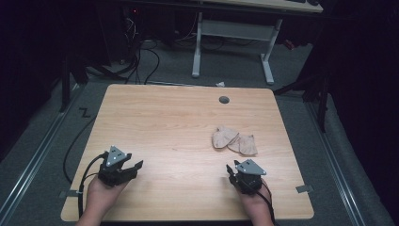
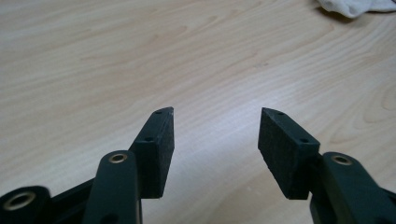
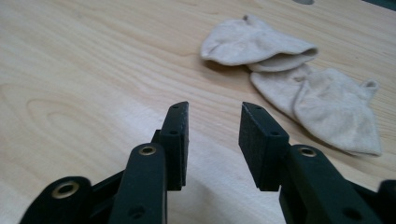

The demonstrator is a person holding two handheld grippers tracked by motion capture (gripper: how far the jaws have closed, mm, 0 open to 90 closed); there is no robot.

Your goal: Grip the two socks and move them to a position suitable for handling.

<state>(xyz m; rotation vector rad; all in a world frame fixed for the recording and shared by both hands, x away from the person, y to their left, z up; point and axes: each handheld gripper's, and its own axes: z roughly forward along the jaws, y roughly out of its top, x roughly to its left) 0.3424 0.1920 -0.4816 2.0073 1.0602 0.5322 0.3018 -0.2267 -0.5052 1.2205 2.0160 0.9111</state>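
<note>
Left tool (image 1: 123, 165) rests near the table's (image 1: 179, 127) front edge with its jaws spread wide and nothing between them. Further right, two beige ankle socks (image 1: 234, 140) lie loose on the wood, overlapping, one rumpled and one flatter. Right tool (image 1: 236, 173) sits just short of them, jaws also apart and empty, aimed at the socks (image 3: 289, 79). Judging by this, nothing has been handled yet; the whole job remains. No brand, label or writing can be read anywhere.
</note>
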